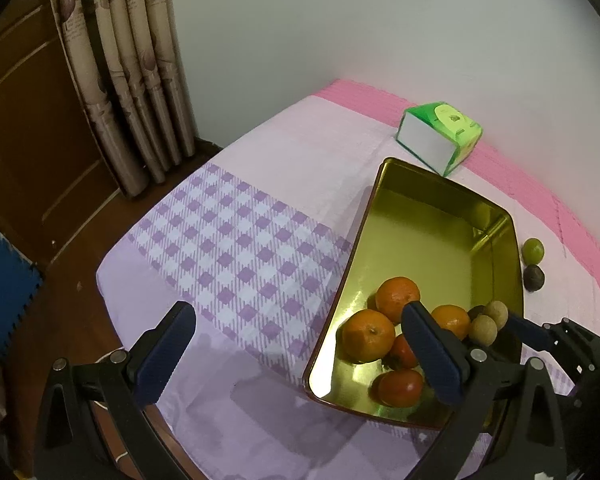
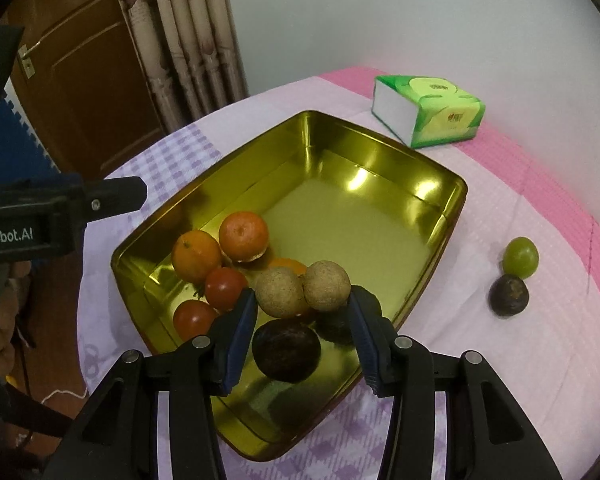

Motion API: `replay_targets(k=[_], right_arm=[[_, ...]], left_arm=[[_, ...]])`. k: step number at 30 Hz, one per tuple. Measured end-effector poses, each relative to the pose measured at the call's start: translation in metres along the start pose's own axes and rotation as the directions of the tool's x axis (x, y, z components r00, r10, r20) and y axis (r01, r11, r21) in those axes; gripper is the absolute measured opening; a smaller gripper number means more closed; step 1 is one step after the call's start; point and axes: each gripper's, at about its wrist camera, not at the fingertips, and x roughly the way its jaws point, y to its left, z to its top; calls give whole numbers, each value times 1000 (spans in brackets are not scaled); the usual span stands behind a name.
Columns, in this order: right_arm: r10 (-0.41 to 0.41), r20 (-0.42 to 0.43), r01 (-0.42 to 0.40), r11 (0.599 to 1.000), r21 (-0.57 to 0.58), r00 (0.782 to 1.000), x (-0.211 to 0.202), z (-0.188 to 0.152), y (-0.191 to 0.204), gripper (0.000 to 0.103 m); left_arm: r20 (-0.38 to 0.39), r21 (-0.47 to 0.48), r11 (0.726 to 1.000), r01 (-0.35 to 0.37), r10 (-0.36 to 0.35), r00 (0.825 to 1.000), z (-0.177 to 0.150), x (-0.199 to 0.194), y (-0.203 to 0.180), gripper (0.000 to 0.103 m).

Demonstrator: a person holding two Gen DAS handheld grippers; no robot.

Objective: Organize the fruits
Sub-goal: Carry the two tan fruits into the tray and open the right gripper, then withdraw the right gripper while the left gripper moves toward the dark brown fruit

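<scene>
Gold tin (image 2: 440,184): it stands on the table, on the lilac cloth (image 1: 260,152), with one corner toward the tissue box.
Fruits in the tin: two oranges (image 2: 243,235) side by side, two red tomatoes (image 2: 225,288) in front of them, and two pale brown round fruits (image 2: 326,286) touching each other. All are gathered at the near end; the far end of the tin is bare.
Dark fruit in grip (image 2: 286,355): a dark brown round fruit, above the near corner of the tin.
Right gripper (image 2: 302,340): its fingers are narrowed around the dark fruit. The left pad touches it; contact of the right pad I cannot tell for sure.
Left gripper (image 1: 300,354): fingers are spread wide, nothing between them. The right finger hangs over the near end of the tin, the left finger over the checked cloth.
Fruits outside: a green grape (image 2: 521,257) and a second dark fruit (image 2: 509,295) lie close together on the cloth, right of the tin.
Tissue box (image 2: 432,110): green and white, behind the tin, near the wall.
</scene>
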Motion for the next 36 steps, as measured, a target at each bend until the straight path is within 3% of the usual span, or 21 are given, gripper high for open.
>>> replay_targets(k=[17,26,31,36], right_arm=[[8,2,-8,1000,17,1000,-1,-1,-2,49],[-3,46,0,998,62,999,-13,3,-14,61],[-38,88,29,994,104,995,-26,1,-34,65],[-144,124,116,971,207,982,-46,-15,-87,74]], left_arm=[[-6,6,1000,6,-6,1000,-1,3,-3,102],[-11,19,1000,1,-1,1000,-3,5,-8,102],[-7,22,1000,-1,1,1000,-4,5,-9,102],[-3,27,1000,-11,11,1000,-4,5,-10,102]])
